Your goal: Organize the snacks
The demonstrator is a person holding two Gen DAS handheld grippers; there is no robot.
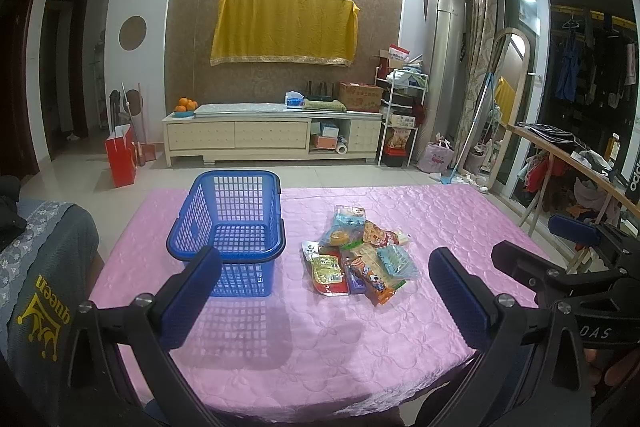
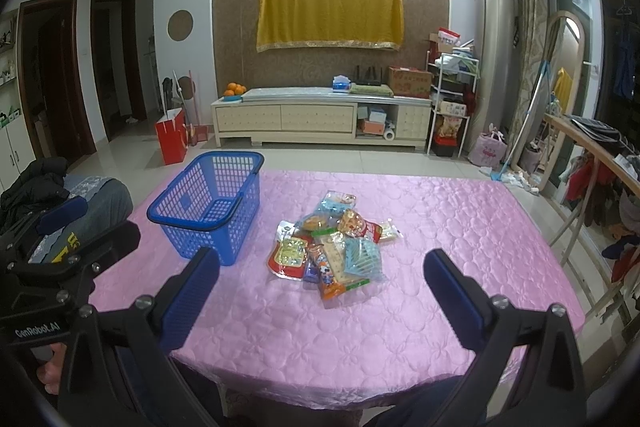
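Right, both the left gripper (image 1: 324,291) and right gripper (image 2: 320,287) hang wide open and empty at frame bottom, snack pile (image 1: 358,257) centre, blue basket (image 1: 230,223) waiting left of it to be filled.

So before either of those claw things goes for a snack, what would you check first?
1. Left hand-held gripper open, holding nothing: ok.
2. Right hand-held gripper open, holding nothing: ok.
3. Blue basket upright, nothing inside: ok.
4. Snack packets in reach, in a pile right of the basket: ok.
5. Packets overlap, so picking just one: cannot tell.
6. Pink tablecloth bare around the pile: ok.
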